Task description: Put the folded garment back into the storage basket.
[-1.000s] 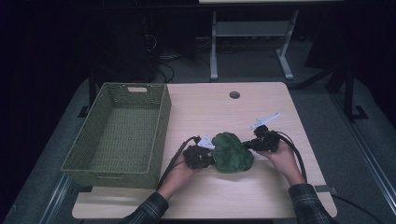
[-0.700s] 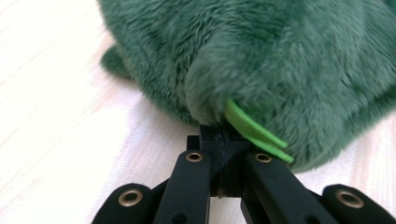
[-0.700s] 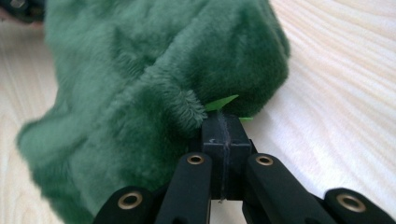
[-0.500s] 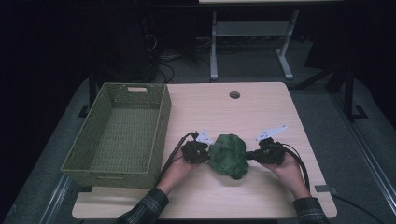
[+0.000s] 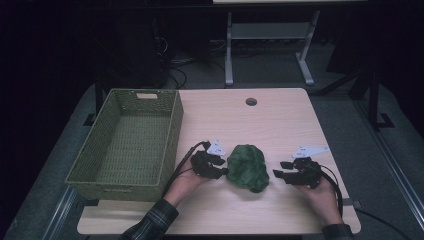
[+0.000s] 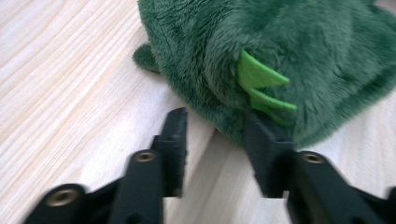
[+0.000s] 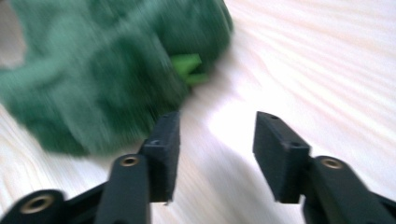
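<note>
Nearest the bottom edge of the high view, two forearms come in over the pale wood desk (image 5: 280,120), the left one in a plaid sleeve (image 5: 155,220). Each hand holds a black tool. The left tool (image 5: 223,171) sits at the left edge of a green plush toy (image 5: 247,166), and the right tool (image 5: 278,169) stands a little apart from the toy's right side, with bare wood between them.

Both tools have just been opening. In the left gripper view, the left tool (image 6: 215,135) has its jaws parted about halfway; the right-hand jaw touches the plush fur just below two bright green felt spikes (image 6: 264,86), while the other jaw lies on bare wood, so nothing is clamped. In the right gripper view, the right tool (image 7: 215,140) is likewise about half open with only desk between its jaws; the toy (image 7: 102,70) lies blurred ahead and to the left, free of both jaws.

So the toy rests on the desk between the two tools, toward the near edge, gripped by neither.

Farther left, a green woven basket (image 5: 172,125) stands on the desk. Beyond the toy, a round cable hole (image 5: 251,101) sits near the far edge. Behind the desk, a metal stand (image 5: 267,45) rises from the dark floor.
</note>
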Demonstrator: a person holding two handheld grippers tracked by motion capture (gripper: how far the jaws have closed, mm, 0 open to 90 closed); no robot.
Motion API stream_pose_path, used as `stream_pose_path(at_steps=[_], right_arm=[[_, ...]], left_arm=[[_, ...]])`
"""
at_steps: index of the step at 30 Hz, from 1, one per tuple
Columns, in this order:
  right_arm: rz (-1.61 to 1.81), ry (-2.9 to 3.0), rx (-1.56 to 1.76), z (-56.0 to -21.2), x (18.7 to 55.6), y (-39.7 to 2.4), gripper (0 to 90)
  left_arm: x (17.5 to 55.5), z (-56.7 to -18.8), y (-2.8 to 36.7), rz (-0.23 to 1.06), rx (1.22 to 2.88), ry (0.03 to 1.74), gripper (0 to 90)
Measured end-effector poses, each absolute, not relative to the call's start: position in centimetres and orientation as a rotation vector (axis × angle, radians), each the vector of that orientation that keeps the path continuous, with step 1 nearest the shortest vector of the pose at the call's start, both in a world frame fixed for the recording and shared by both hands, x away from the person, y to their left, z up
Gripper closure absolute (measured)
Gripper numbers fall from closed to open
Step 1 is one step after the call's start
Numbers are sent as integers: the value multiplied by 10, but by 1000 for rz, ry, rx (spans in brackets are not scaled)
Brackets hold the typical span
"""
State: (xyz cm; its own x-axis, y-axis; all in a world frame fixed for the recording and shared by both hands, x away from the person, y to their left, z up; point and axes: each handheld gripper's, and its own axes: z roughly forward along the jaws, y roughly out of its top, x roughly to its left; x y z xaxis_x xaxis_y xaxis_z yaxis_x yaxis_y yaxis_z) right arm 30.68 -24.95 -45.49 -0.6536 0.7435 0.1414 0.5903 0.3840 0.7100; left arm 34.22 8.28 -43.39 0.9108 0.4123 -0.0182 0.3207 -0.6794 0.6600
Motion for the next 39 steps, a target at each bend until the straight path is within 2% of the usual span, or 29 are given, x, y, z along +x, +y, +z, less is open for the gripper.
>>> stream_pose_path(at_steps=[5,7,10,15,19,29,39], right_arm=[[1084,2392,1246,-463,295,-266,244],[1050,2380,1253,-466,293,-269,134],[982,2369,1268,-473,290,-271,14],[943,2347,1259,-481,287,-275,8],[977,2326,1242,-484,285,-277,9],[977,2326,1243,-484,285,-277,9],[977,2326,1243,-484,285,-277,9]], left_arm=[[337,-426,91,156,2345,502,394],[334,-423,90,158,2344,486,347],[334,-419,89,169,2333,474,279],[335,-414,82,165,2321,420,180],[340,-410,77,159,2297,386,153],[352,-409,54,154,2320,283,153],[359,-425,44,104,2351,266,153]])
